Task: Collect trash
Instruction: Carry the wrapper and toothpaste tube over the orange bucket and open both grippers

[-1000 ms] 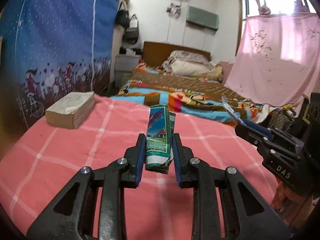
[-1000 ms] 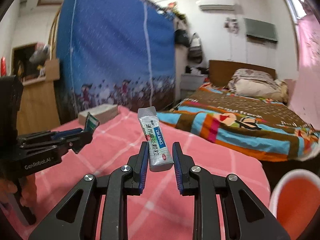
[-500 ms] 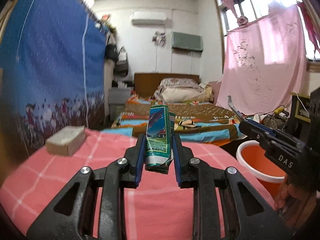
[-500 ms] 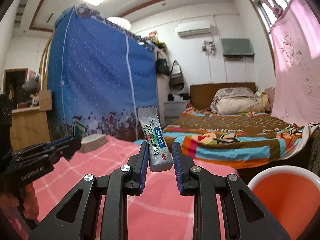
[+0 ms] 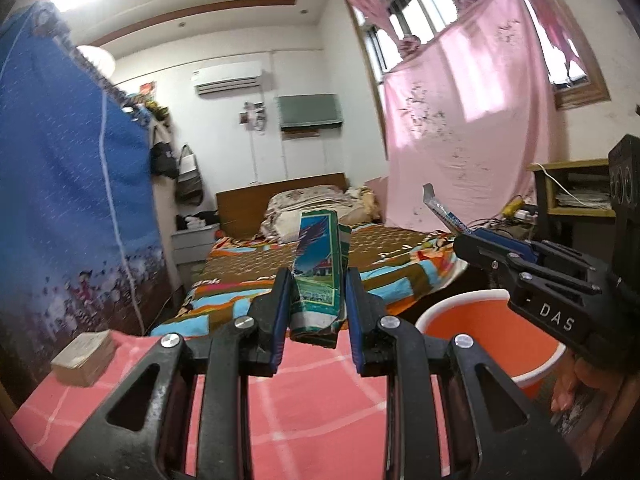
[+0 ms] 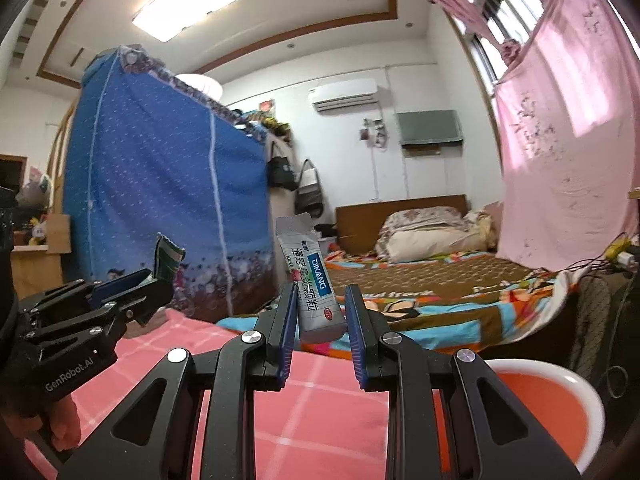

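My left gripper (image 5: 316, 304) is shut on a crumpled green and blue carton (image 5: 318, 272), held upright above the pink checked tablecloth (image 5: 312, 404). My right gripper (image 6: 320, 312) is shut on a white DIKANG sachet (image 6: 310, 284), also upright. An orange bucket with a white rim (image 5: 492, 332) stands past the table's right edge; in the right wrist view it (image 6: 544, 412) sits at the lower right. The right gripper shows at the right of the left wrist view (image 5: 468, 240), above the bucket, and the left gripper shows at the left of the right wrist view (image 6: 156, 284).
A thick book (image 5: 84, 356) lies at the table's far left. A bed with a colourful blanket (image 5: 320, 264) stands beyond the table. A blue cloth wardrobe (image 5: 60, 220) is on the left, a pink curtain (image 5: 460, 140) on the right.
Both grippers have risen and tilted upward, still holding their items. The orange bucket has come into fuller view on the right, and the table has dropped lower in both views.
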`<act>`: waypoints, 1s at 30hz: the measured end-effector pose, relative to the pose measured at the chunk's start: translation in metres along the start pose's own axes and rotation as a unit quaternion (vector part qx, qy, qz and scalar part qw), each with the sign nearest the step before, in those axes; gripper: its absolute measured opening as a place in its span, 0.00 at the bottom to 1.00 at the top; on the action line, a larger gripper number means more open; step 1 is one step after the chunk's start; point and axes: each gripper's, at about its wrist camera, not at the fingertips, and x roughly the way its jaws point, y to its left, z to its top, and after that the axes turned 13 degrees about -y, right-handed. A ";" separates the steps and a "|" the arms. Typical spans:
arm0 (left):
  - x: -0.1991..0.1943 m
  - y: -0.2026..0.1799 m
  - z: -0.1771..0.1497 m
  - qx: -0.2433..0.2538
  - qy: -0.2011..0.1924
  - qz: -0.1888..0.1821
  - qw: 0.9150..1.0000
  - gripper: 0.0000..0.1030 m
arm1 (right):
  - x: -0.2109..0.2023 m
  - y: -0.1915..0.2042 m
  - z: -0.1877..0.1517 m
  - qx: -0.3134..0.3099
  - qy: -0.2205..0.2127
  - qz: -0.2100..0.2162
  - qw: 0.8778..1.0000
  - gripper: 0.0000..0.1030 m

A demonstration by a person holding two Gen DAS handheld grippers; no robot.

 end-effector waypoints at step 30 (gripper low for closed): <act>0.103 -0.096 -0.035 -0.096 0.226 -0.158 0.956 0.29 | -0.022 -0.107 -0.022 0.029 0.135 -0.158 0.978 0.22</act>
